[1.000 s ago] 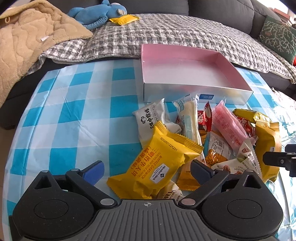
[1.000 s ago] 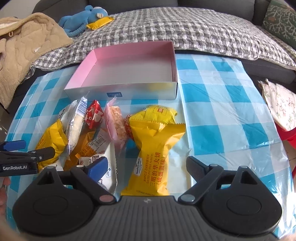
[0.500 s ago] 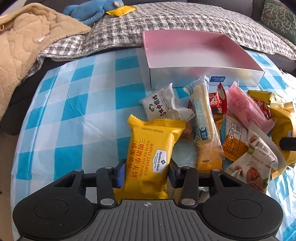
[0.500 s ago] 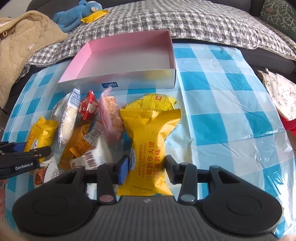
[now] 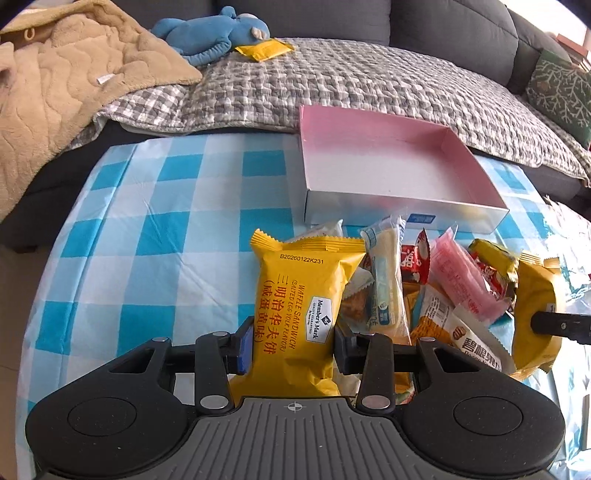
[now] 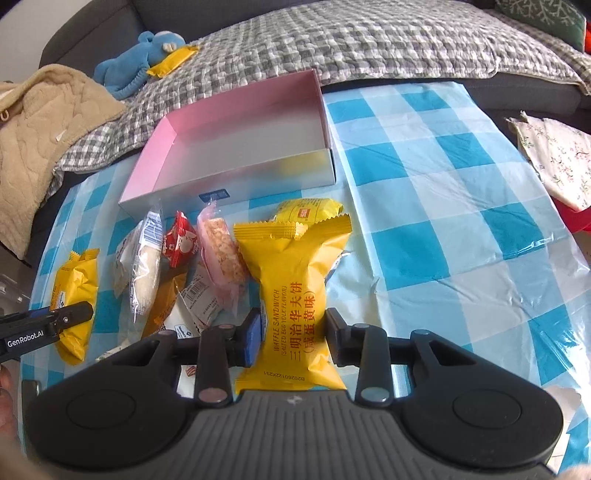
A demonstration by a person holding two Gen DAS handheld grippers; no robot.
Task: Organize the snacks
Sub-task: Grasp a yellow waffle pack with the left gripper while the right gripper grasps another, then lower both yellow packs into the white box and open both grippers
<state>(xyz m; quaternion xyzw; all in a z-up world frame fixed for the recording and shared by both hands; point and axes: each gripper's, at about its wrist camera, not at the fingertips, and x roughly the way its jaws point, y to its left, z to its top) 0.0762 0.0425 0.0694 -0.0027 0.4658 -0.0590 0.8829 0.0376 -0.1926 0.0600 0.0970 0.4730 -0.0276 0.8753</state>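
While each gripper (image 5: 293,345) (image 6: 293,338) pinches a waffle sandwich pack (image 5: 299,306) (image 6: 295,284), box (image 5: 399,206) beyond

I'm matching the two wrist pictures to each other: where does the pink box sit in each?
Left wrist: pink box upper centre-right, beyond the snack pile.
Right wrist: pink box upper centre-left, tilted, beyond the snacks.
Shared landmark: blue plush toy on the couch behind it.
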